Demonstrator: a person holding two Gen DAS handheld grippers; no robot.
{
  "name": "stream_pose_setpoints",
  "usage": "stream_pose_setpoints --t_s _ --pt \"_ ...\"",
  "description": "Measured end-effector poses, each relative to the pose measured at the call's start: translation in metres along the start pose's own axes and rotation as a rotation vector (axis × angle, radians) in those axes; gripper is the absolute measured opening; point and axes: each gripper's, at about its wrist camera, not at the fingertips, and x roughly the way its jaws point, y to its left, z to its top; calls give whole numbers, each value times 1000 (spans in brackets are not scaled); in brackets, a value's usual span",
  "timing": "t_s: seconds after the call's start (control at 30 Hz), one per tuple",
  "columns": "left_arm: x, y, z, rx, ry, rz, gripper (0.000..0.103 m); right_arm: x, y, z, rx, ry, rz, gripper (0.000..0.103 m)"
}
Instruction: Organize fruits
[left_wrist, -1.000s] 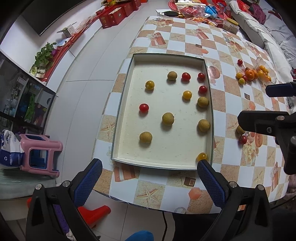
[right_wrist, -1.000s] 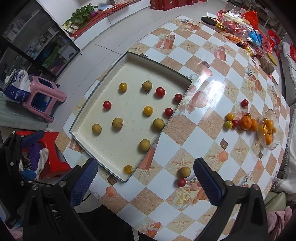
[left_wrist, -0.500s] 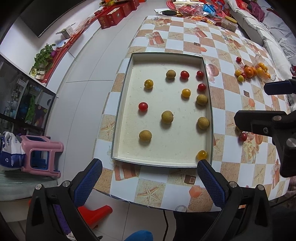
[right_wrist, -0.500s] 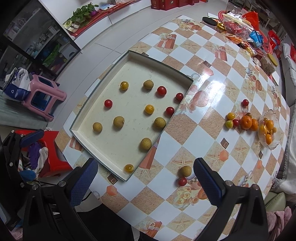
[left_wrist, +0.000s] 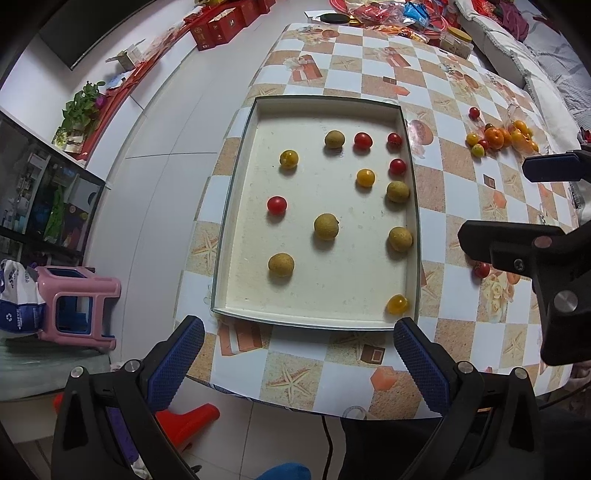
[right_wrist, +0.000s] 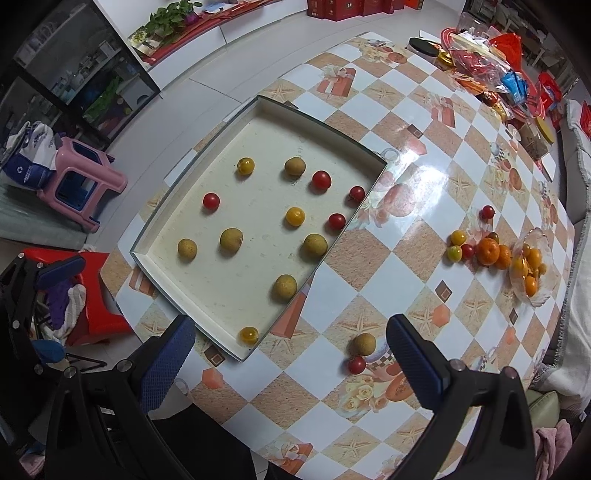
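Note:
A cream tray (left_wrist: 236, 206) (right_wrist: 155, 236) lies on the checkered table and holds several red and yellow cherry tomatoes and brown longans. A longan (right_wrist: 363, 344) and a red tomato (right_wrist: 356, 364) lie loose on the table right of the tray, just ahead of my right gripper (right_wrist: 290, 350), which is open and empty. The tomato also shows in the left wrist view (left_wrist: 481, 270), partly behind the right gripper. My left gripper (left_wrist: 297, 354) is open and empty, held above the table's near edge before the tray.
A cluster of small oranges and tomatoes (right_wrist: 487, 251) and a glass bowl (right_wrist: 532, 295) of oranges sit at the far right. Snack bags (right_wrist: 484, 62) lie at the table's far end. A pink stool (left_wrist: 77, 302) and a red stool (left_wrist: 184, 417) stand on the floor at left.
Both grippers have drawn back and up a little from the table. The tray and fruits lie as before.

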Motion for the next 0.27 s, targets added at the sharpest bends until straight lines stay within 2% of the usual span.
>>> stream_pose_setpoints --t_s 0.27 --pt "-3 2 3 -8 -28 -8 103 2 -2 0 2 1 -3 103"
